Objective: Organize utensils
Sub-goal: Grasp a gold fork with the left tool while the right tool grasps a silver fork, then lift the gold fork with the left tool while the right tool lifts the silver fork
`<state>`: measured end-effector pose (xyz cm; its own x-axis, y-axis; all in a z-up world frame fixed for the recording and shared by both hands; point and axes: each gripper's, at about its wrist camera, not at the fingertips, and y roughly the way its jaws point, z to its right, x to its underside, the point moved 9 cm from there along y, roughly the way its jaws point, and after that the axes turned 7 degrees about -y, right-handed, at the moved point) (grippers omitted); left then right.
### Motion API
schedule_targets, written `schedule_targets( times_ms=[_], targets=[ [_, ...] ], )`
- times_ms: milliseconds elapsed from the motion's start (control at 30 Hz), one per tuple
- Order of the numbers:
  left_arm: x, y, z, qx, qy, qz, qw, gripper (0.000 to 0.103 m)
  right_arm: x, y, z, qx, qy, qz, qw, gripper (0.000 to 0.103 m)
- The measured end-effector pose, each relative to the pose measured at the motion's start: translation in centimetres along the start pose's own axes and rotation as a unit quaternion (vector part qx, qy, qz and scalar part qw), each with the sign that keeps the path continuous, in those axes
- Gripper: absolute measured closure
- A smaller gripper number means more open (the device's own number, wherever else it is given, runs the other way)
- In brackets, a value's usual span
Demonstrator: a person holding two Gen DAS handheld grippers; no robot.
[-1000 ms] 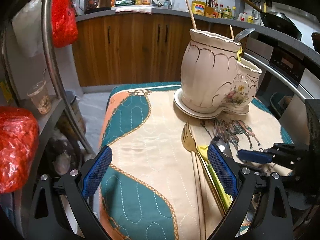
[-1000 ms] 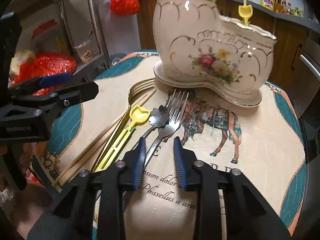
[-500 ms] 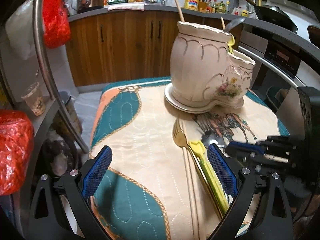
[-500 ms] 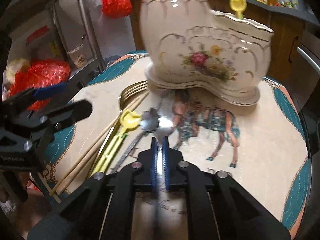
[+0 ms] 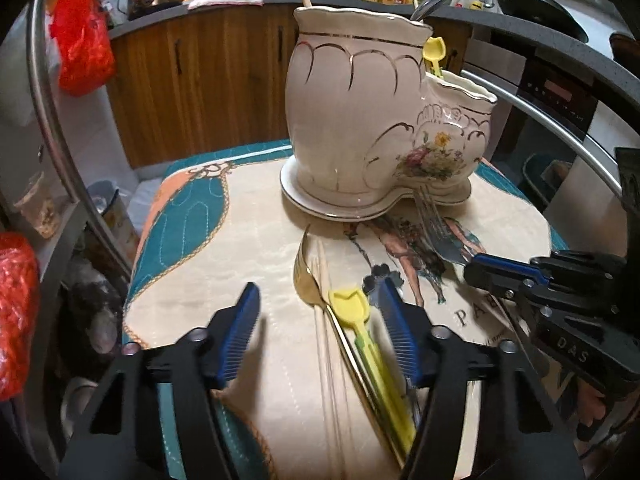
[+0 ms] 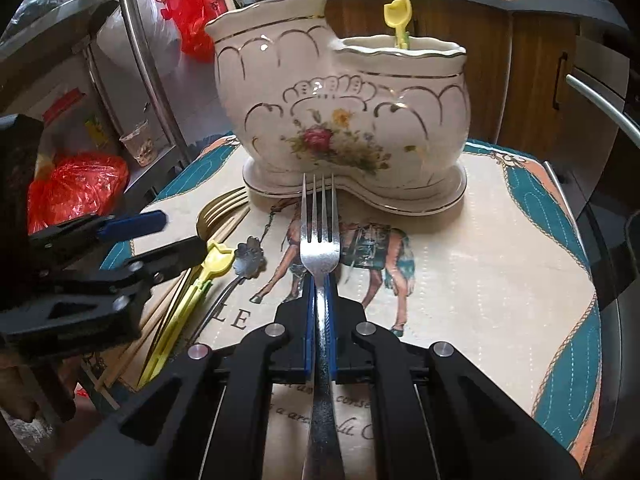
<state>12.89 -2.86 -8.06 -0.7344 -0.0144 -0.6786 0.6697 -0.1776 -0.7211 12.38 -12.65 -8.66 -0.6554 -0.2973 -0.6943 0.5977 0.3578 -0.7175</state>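
Right tool (image 6: 320,300) is clamped on the silver steel fork (image 6: 320,236), lifted before the cream floral ceramic holder (image 6: 340,120); slippage is likely. Left tool (image 5: 320,336), half-closed, has just been closing around the yellow plastic pick (image 5: 360,320) on the bench; it may snag the gold fork (image 5: 306,276).

Bare mat (image 5: 224,248) left of gold fork (image 5: 306,276); ceramic holder (image 5: 360,120) blocking the far side.

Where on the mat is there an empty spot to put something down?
Free: the mat right of the silver fork, and the teal corner left of the ceramic holder. Crowded: by the gold fork and yellow pick.
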Motion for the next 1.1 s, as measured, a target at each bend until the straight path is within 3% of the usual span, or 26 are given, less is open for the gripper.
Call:
schedule_targets(
  times_ms=[333, 667, 1100],
  targets=[
    [-0.8, 2.2, -0.8, -0.015, -0.024, -0.019, 0.9994, 0.086, 0.0, 0.0, 0.3, -0.007, -0.003, 0.003, 1.0, 0.098],
    [-0.8, 2.3, -1.7, 0.003, -0.052, -0.029, 0.9982, 0.09, 0.1, -0.3, 0.4, -0.012, -0.007, 0.007, 1.0, 0.098],
    [-2.9, -4.6, -1.6, 0.068, -0.081, 0.061, 0.9925, 0.094, -1.2, -3.2, -0.1, -0.028, -0.013, 0.06, 0.998, 0.098]
  ],
)
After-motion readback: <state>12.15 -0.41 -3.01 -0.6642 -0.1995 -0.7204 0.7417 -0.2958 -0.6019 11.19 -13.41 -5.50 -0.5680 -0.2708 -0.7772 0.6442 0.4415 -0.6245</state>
